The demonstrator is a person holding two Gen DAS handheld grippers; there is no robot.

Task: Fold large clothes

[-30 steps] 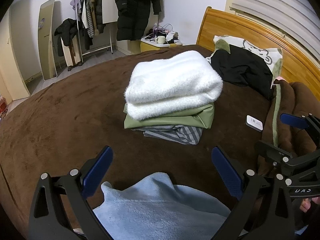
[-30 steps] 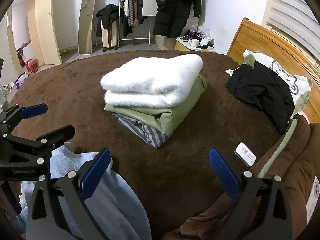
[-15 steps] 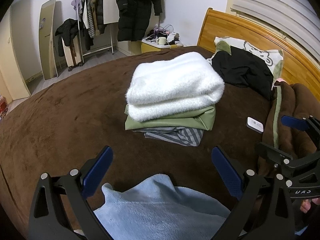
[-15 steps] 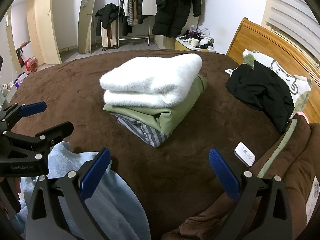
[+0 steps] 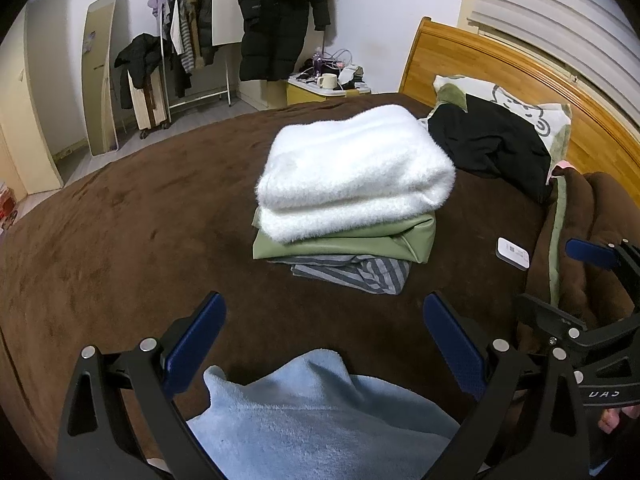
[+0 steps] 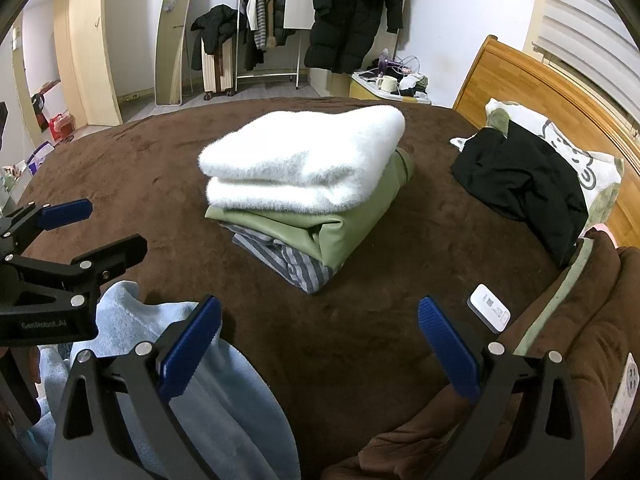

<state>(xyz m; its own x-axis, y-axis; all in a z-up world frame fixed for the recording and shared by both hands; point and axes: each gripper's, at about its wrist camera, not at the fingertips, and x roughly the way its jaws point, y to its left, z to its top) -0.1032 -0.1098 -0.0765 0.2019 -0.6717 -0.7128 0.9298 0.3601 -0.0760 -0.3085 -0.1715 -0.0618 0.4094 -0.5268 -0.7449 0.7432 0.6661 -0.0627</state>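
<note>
A light blue fleece garment lies at the near edge of the brown bed; it also shows in the right wrist view. My left gripper is open just above its top edge, touching nothing. My right gripper is open over the bare blanket, to the right of the blue garment. A stack of folded clothes sits mid-bed: a white fluffy one on a green one on a striped one. A black garment lies crumpled by the pillow.
The brown blanket covers the bed. A small white device lies to the right of the stack. A bunched brown blanket is at the right. A wooden headboard, a nightstand with a mug, and a clothes rack stand behind.
Both grippers have drifted slightly, so the stack sits a little lower and nearer in both views. Both stay open; the blue garment has not moved.
</note>
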